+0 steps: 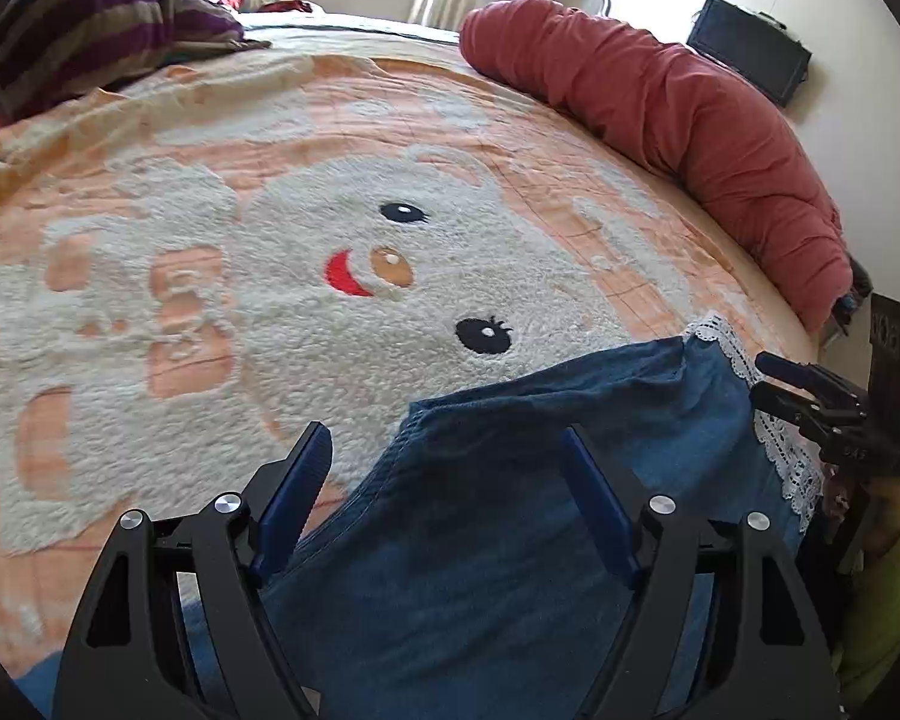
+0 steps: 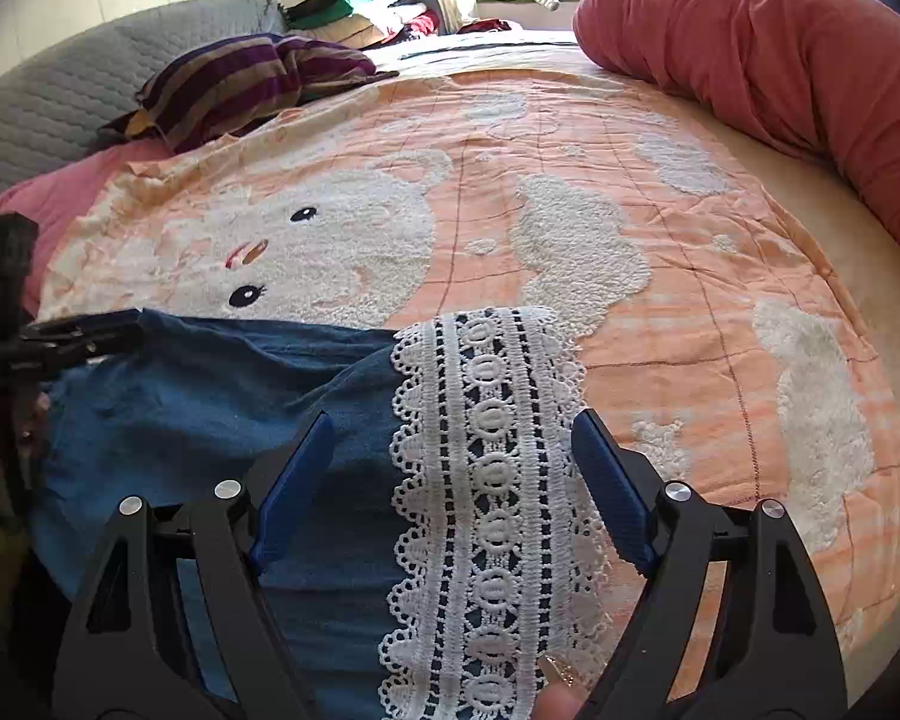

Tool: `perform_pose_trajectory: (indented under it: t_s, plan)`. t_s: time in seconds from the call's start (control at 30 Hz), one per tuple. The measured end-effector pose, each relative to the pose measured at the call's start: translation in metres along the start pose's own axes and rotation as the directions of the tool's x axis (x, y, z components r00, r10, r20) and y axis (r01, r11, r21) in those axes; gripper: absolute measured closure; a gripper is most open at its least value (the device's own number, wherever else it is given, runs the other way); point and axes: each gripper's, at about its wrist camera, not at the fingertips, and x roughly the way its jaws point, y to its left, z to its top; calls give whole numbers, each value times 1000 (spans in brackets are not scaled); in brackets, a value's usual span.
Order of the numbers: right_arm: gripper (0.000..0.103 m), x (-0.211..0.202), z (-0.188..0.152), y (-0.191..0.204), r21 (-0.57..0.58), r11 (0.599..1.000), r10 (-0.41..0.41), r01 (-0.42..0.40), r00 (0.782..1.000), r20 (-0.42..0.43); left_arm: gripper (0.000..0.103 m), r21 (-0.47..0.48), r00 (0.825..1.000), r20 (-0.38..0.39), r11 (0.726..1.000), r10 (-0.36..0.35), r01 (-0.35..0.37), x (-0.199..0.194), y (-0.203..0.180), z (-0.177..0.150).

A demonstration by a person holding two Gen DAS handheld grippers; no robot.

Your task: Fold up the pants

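Note:
The blue pants (image 1: 510, 480) lie on the near part of an orange blanket with a white fleecy bear (image 1: 306, 228). A white lace hem (image 2: 492, 480) runs along their right side. My left gripper (image 1: 450, 480) is open above the pants' left edge, its left finger over the blanket and its right finger over the blue cloth. My right gripper (image 2: 456, 480) is open with its fingers either side of the lace hem, which lies flat beneath them. Each gripper shows in the other's view, the right gripper (image 1: 810, 402) at the lace edge and the left gripper (image 2: 78, 336) at the pants' far left corner.
A rolled red duvet (image 1: 690, 120) lines the bed's right side. A purple striped cloth (image 2: 252, 78) and a grey quilted pillow (image 2: 42, 96) lie at the far left. Piled clothes (image 2: 366, 6) sit at the back. A green sleeve (image 1: 888, 588) is beside the right gripper.

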Motion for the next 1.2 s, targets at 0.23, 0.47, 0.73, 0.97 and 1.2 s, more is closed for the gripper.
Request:
perform_pose_trajectory:
  t_s: [0.23, 0.47, 0.73, 0.97, 1.2]
  plan:
    - [28, 13, -4, -15, 82, 996, -25, 30, 997, -70, 97, -35, 996, -20, 995, -92, 91, 20, 2, -2]
    - [28, 20, -7, -19, 104, 993, -46, 57, 994, -104, 98, -62, 997, 74, 998, -25, 29, 3, 6, 2]
    - [28, 1, 8, -23, 98, 995, 14, -11, 999, -34, 97, -101, 999, 24, 994, -38, 40, 13, 16, -4]
    - [39, 32, 44, -45, 98, 990, 114, -105, 989, -96, 83, -106, 999, 21, 994, -27, 30, 13, 17, -7]
    - [85, 56, 32, -40, 73, 974, 221, -213, 966, -133, 93, -96, 1000, 14, 995, 4, -2, 16, 14, -8]
